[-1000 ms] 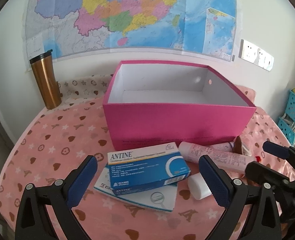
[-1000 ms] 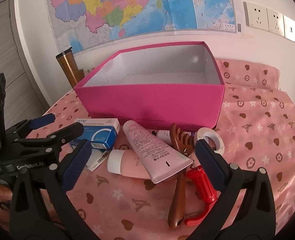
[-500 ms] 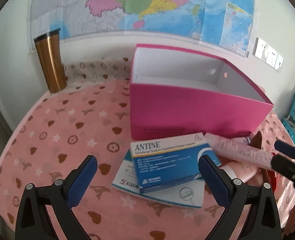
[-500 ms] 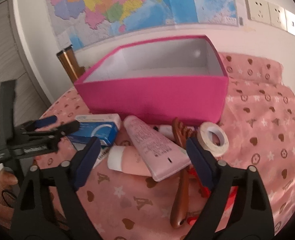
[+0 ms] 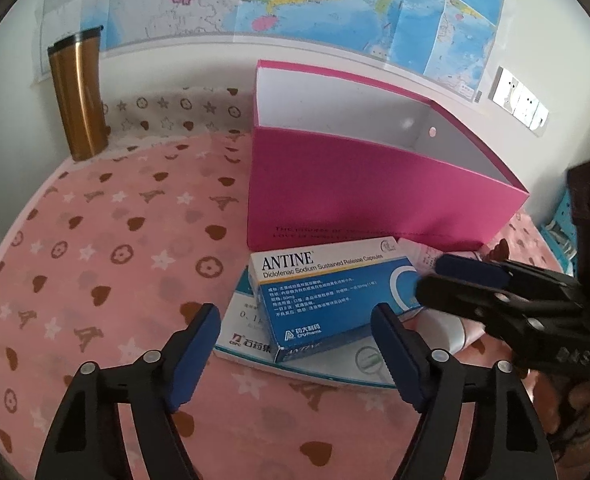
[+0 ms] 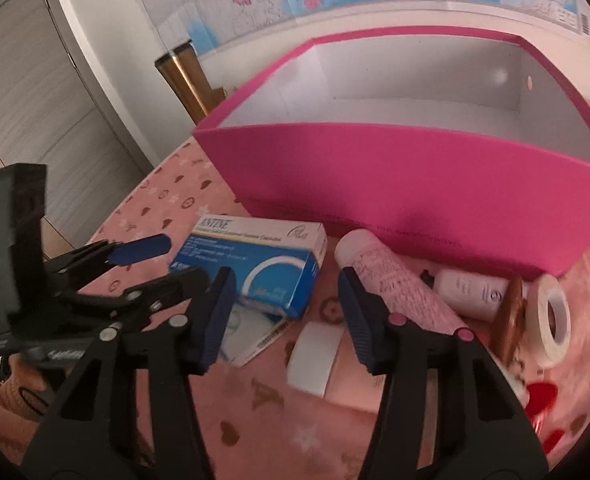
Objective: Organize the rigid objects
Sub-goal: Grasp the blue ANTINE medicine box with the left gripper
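Note:
A blue ANTINE medicine box (image 5: pixel 327 292) lies on a flat white box (image 5: pixel 247 336) in front of the empty pink box (image 5: pixel 375 200). My left gripper (image 5: pixel 295 344) hovers over the blue box's near corner. Its jaws are closing, the pads clear of the box. My right gripper (image 6: pixel 287 312) is closing too. The blue box's (image 6: pixel 255 272) end and the white cap (image 6: pixel 315 360) of a pink tube (image 6: pixel 387 280) lie between its fingers, untouched. From the left wrist view the right gripper (image 5: pixel 431 280) reaches over the blue box's right end.
A copper tumbler (image 5: pixel 79 96) stands at the back left by the wall. Right of the tube lie a white bottle (image 6: pixel 471 292), a brown comb (image 6: pixel 507 320), a tape roll (image 6: pixel 551 320) and a red item (image 6: pixel 543 400). A pink patterned cloth (image 5: pixel 95 260) covers the table.
Both grippers' jaws have narrowed. The left one has come closer to the blue box. The right one has swung left and lower, toward the blue box and the tube's cap.

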